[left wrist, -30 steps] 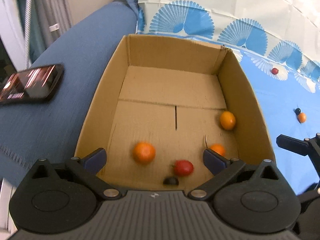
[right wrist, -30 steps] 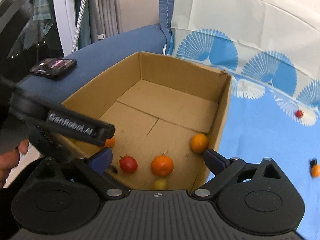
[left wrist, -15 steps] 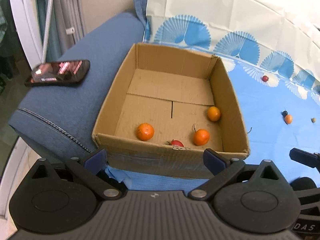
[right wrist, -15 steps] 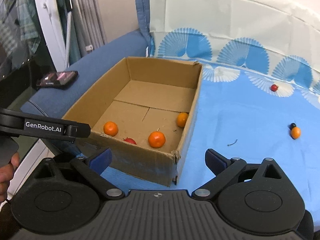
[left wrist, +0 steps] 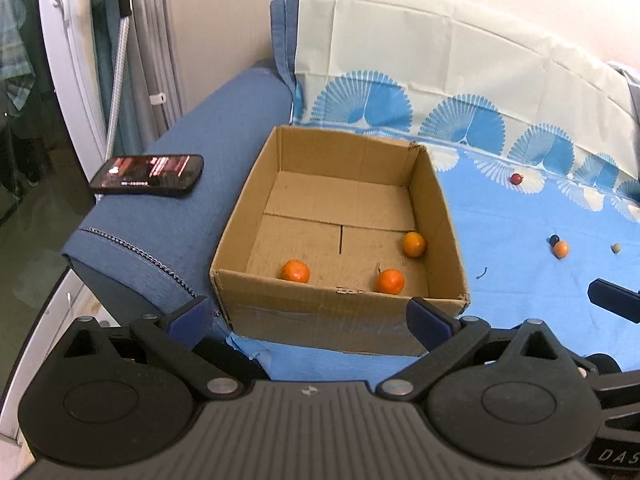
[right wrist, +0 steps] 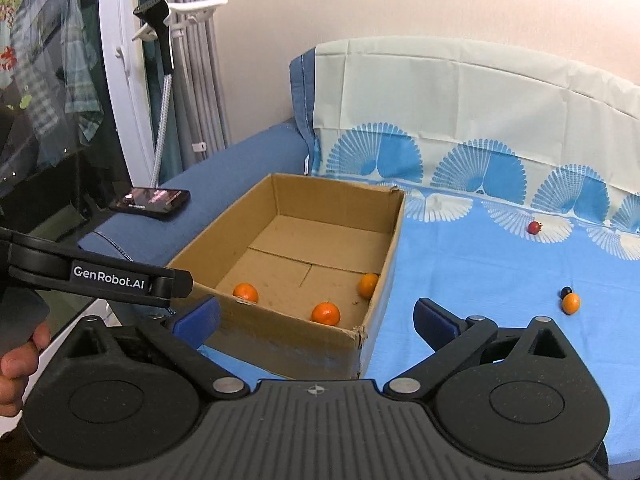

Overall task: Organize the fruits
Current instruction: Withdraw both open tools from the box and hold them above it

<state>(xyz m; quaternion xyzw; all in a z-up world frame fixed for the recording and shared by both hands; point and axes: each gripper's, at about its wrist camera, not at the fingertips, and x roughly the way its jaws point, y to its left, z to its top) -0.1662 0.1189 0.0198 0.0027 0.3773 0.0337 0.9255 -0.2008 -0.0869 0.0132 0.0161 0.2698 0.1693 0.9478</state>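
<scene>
Three round orange fruits [left wrist: 295,271] lie at frame centre inside the open brown cardboard box [left wrist: 344,152]; left gripper [left wrist: 310,320] and right gripper [right wrist: 316,320] gape wide, empty.

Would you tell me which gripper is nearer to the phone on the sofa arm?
Left. The left gripper sits before the cardboard box, on the side of the phone. The right gripper is further right, toward the blue cloth.

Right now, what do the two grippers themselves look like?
Both match: the left gripper and right gripper have black ribbed bodies, round pivot discs, silver screws and blue-padded jaws. White "GenRobot.AI" lettering marks the left one's side.
</scene>
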